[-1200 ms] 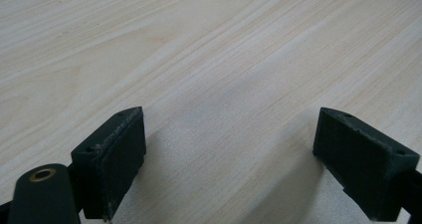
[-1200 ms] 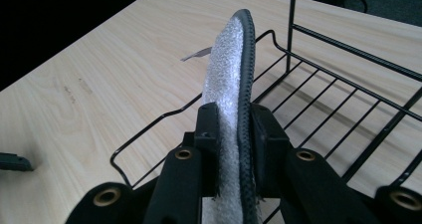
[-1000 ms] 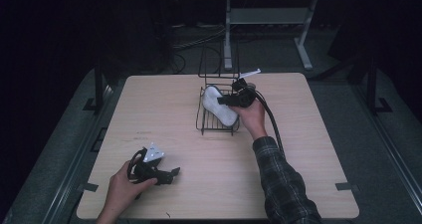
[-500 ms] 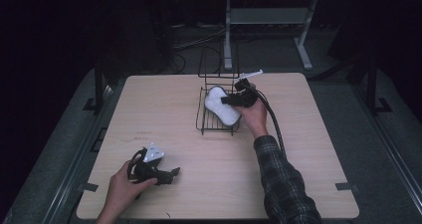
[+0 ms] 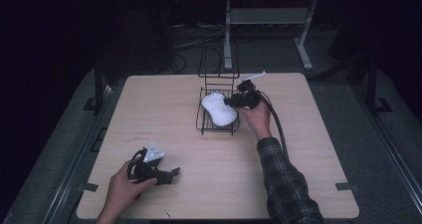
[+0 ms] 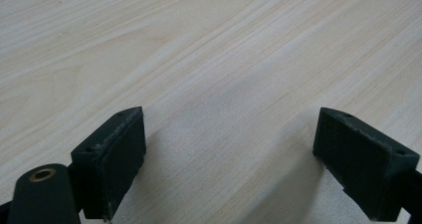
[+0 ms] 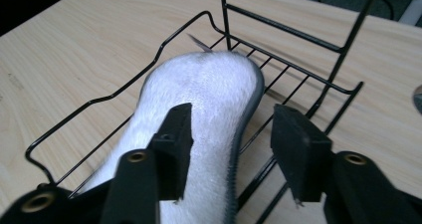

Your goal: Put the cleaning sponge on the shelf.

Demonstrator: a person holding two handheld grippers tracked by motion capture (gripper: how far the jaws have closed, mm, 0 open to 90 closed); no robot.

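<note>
The sponge (image 5: 218, 108) lies in the wire rack (image 5: 201, 119) on the table (image 5: 149, 109), toward its far side.

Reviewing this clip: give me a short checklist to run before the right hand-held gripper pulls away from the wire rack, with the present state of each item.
1. White insole lies inside the black wire rack: ok.
2. Right hand-held gripper released: ok; its jaws have just been opening, and a gap shows beside the right pad.
3. Left pad free of the insole: cannot tell; it overlaps the white top in the right gripper view.
4. Jaws free of the rack wires: cannot tell; the right pad hangs close above the wires.
5. Left hand-held gripper open and holding nothing, on the table: ok.
</note>
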